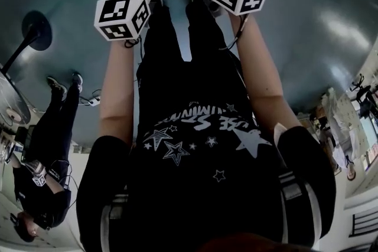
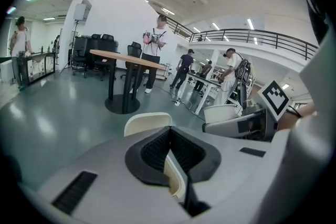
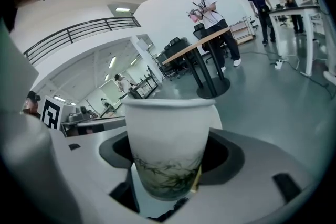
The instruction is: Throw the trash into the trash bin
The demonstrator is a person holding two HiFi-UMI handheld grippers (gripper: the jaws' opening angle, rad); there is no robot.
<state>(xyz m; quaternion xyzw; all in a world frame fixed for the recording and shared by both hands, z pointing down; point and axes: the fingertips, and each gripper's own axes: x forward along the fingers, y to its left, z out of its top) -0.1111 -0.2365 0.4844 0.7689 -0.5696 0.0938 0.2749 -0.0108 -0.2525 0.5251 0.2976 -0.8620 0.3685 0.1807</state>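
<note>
Glossy grey floor [image 1: 307, 38] spreads below us, both grippers at twelve o'clock in the head view. Our right gripper [image 3: 170, 160] clamps a white paper cup [image 3: 168, 134] with a green leaf print, upright between its jaws. Our left gripper [image 2: 170, 152] pinches a thin cream piece [image 2: 176, 178], its rounded end poking out toward eleven o'clock.

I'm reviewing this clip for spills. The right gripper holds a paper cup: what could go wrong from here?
The right gripper grips the cup only near its base, so it could tip or slip out. I cannot see inside it; any leftover drink would spill on the floor. The left gripper pinches a thin cream piece, which might slide free.
</note>
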